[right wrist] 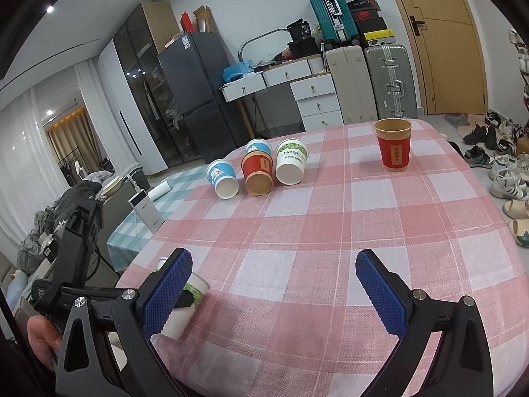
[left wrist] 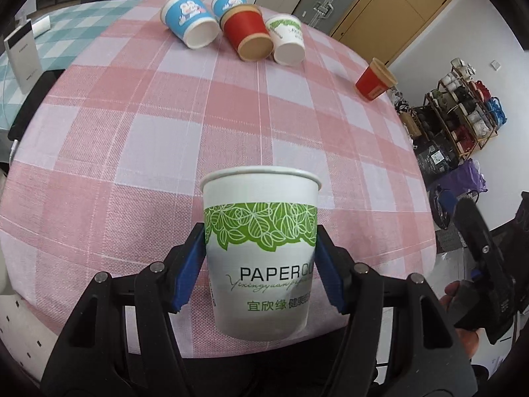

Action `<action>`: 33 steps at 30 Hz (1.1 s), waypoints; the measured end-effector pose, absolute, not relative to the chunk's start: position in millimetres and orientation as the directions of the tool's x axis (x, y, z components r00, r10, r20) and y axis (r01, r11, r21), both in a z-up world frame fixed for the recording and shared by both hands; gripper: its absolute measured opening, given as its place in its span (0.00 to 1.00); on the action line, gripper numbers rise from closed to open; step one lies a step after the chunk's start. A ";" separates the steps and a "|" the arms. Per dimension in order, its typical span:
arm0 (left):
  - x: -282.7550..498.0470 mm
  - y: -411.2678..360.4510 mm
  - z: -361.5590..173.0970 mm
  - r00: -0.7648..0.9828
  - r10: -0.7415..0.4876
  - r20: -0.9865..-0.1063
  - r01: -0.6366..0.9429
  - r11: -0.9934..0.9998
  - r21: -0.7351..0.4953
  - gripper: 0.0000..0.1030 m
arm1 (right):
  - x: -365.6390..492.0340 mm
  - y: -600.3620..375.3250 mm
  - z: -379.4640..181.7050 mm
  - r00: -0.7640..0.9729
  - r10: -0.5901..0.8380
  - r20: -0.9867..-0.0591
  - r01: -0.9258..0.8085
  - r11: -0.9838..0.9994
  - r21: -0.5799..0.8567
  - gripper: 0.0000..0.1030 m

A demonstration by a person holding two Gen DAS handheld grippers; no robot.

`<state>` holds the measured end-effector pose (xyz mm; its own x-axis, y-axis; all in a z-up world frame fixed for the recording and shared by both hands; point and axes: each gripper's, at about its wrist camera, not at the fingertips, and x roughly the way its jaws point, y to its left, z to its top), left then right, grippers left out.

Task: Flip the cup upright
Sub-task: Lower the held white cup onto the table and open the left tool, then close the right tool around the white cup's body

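My left gripper is shut on a white paper cup with a green leaf band, held upright with its rim up, near the table's front edge. Whether its base touches the cloth I cannot tell. The same cup shows partly behind my right gripper's left finger. My right gripper is open and empty above the table's near part. Four cups lie on their sides at the far side: two blue, one red and one white-green. A red cup stands upright at the far right.
The table has a pink checked cloth. A white power bank stands on a green checked cloth at the left. Suitcases, drawers and a fridge stand beyond the table. Shoes lie on the floor at the right.
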<state>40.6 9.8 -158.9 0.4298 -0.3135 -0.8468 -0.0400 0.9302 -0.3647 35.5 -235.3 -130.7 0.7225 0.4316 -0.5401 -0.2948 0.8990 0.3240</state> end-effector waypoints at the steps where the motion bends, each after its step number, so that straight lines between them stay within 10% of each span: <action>1: 42.4 8.6 -163.1 0.422 -0.318 -0.849 -0.041 0.929 -0.368 0.59 | 36.2 -235.6 -131.3 0.723 0.430 -0.541 -0.293 0.900 0.324 0.98; 18: 47.8 9.1 -152.2 0.433 -0.220 -0.874 -0.098 0.953 -0.288 0.68 | 38.0 -235.3 -130.4 0.713 0.437 -0.548 -0.294 0.896 0.331 0.98; 33: -25.8 52.4 -35.0 0.800 0.016 -0.599 -0.167 0.966 -0.199 1.00 | 38.3 -179.6 -110.8 0.582 0.528 -0.618 -0.408 0.848 0.340 0.98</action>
<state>-25.8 52.4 -35.0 0.8003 0.0155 -0.5994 -0.1674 0.9657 -0.1985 38.3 -179.6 -110.8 0.5823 0.5279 -0.6182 -0.4077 0.8476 0.3397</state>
